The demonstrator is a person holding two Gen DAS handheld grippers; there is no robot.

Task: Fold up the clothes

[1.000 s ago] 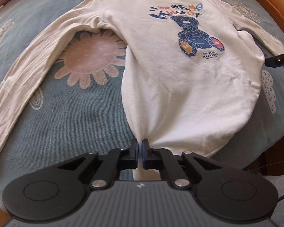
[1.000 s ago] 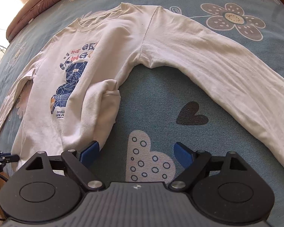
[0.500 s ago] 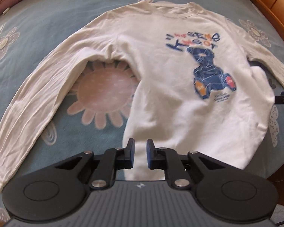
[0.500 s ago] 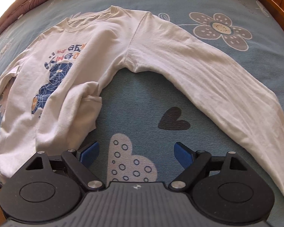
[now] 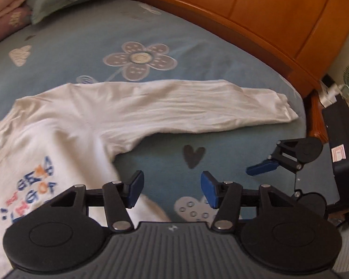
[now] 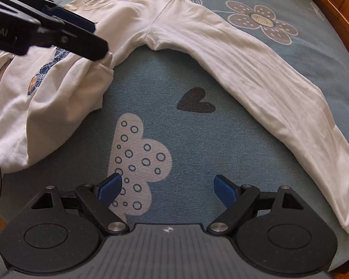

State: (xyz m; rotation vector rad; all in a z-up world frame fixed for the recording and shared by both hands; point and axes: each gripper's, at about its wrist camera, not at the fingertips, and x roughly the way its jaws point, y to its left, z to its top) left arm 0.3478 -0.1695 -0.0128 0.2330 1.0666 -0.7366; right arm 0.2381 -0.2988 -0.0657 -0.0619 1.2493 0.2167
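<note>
Shirt: we see a cream long-sleeved shirt (image 6: 65, 97) with a blue and orange print lying face up on the bed (image 6: 221, 151), its hem side bunched into a loose fold
Sleeve: one long sleeve (image 5: 197, 109) stretches flat across the blue flowered bedspread, cuff near the bed's edge
Left hand-held gripper (image 5: 172, 191): we hold it with jaws spread wide and nothing between them, over the bedspread just beside the shirt's body; in the right wrist view it (image 6: 81, 37) hangs above the bunched fold, and we cannot tell whether it touches the cloth
Right hand-held gripper (image 6: 167, 189): jaws wide apart, empty, above the dotted cloud print, clear of the shirt
Headboard (image 5: 279, 11): orange wood, curving behind the bed
</note>
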